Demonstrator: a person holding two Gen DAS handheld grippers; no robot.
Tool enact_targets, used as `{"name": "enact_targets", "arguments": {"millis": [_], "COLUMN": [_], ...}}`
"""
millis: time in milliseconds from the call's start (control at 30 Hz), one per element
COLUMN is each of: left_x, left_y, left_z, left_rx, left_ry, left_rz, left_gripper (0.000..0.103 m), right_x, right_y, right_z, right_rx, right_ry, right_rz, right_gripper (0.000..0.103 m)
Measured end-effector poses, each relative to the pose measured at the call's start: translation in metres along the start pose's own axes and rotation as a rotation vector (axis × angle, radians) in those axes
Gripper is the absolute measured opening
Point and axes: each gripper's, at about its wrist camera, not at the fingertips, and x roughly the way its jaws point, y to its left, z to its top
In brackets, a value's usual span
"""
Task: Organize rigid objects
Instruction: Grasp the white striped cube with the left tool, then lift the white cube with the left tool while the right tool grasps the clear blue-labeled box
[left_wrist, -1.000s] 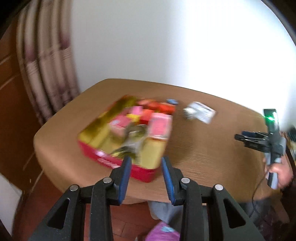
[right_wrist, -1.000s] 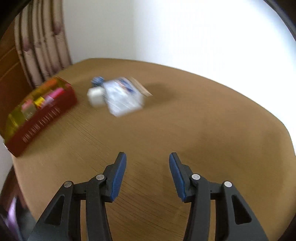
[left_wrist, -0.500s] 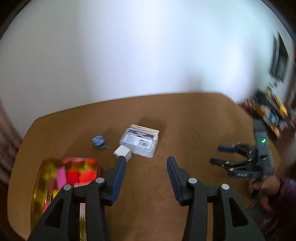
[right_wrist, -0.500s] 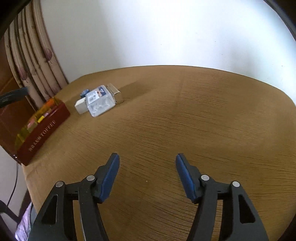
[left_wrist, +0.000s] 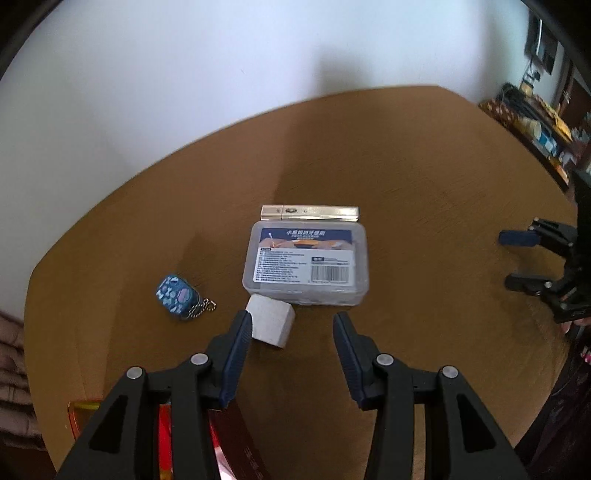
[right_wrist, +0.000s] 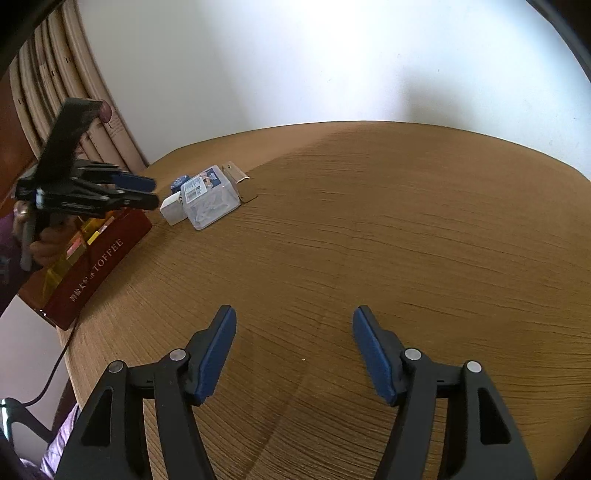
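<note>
On the brown round table (left_wrist: 424, 206) lie a clear plastic box with a blue label (left_wrist: 306, 264), a gold bar (left_wrist: 309, 213) behind it, a white block (left_wrist: 271, 325) and a blue key fob on a chain (left_wrist: 176, 297). My left gripper (left_wrist: 292, 321) hovers open over the near edge of this group. The white block is just past its left fingertip, with no pad pressing on it. The red toffee tin (right_wrist: 99, 266) sits under that gripper (right_wrist: 155, 192). My right gripper (right_wrist: 293, 314) is over bare table with its jaws opening and nothing between them; it also shows at the right edge (left_wrist: 508, 260).
A striped curtain (right_wrist: 74, 92) hangs at the table's left and a white wall stands behind. A cluttered shelf (left_wrist: 535, 125) is far right. A black cable (right_wrist: 55, 369) drops off the table edge near the tin. A hand (right_wrist: 48, 247) grips the left tool.
My left gripper swung from over the tin to the loose objects, tipped downward, and its jaws widened. The right gripper's jaws spread wider and it barely shifted.
</note>
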Motion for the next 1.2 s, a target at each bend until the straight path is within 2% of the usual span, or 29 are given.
{"name": "enact_targets", "arguments": {"millis": [67, 300, 367, 400, 433, 667, 733, 833, 933, 1000, 1100, 1200], "left_x": [0.007, 0.039, 0.053, 0.053, 0.052, 0.036, 0.024, 0.003, -0.014, -0.027, -0.035, -0.036], "left_y": [0.004, 0.014, 0.014, 0.016, 0.017, -0.001, -0.012, -0.025, -0.035, -0.05, -0.063, -0.073], "left_z": [0.002, 0.003, 0.0, -0.002, -0.002, -0.024, -0.035, -0.06, -0.08, -0.096, -0.116, -0.133], "left_rx": [0.004, -0.007, -0.014, -0.036, -0.053, -0.16, -0.221, -0.37, -0.452, -0.444, -0.472, -0.485], "left_ry": [0.012, 0.072, 0.137, 0.125, 0.116, 0.071, 0.039, 0.002, -0.041, -0.069, -0.086, -0.069], "left_rz": [0.02, 0.003, 0.012, -0.001, -0.013, -0.014, -0.001, -0.002, -0.008, 0.028, 0.01, 0.009], "left_gripper": [0.047, 0.047, 0.046, 0.035, 0.032, 0.032, 0.032, 0.032, 0.032, 0.032, 0.032, 0.032], "right_x": [0.001, 0.002, 0.002, 0.002, 0.002, 0.003, 0.001, -0.001, -0.009, -0.013, -0.014, 0.001], "right_y": [0.0, -0.001, -0.001, -0.001, -0.001, -0.002, -0.002, -0.002, 0.005, 0.021, 0.054, 0.079], "right_z": [0.0, -0.001, -0.001, -0.001, -0.001, 0.0, -0.001, -0.001, 0.003, 0.013, 0.042, 0.075], "right_rx": [0.003, 0.01, 0.012, 0.013, 0.014, 0.019, 0.019, 0.02, -0.017, -0.077, -0.192, -0.258], "right_ry": [0.007, 0.015, 0.018, 0.019, 0.02, 0.021, 0.019, 0.009, -0.021, -0.029, -0.051, -0.043], "right_rz": [0.004, 0.022, 0.026, 0.026, 0.027, 0.033, 0.031, 0.046, 0.096, 0.188, 0.276, 0.333], "right_gripper": [0.065, 0.065, 0.066, 0.066, 0.066, 0.067, 0.067, 0.067, 0.068, 0.068, 0.068, 0.068]}}
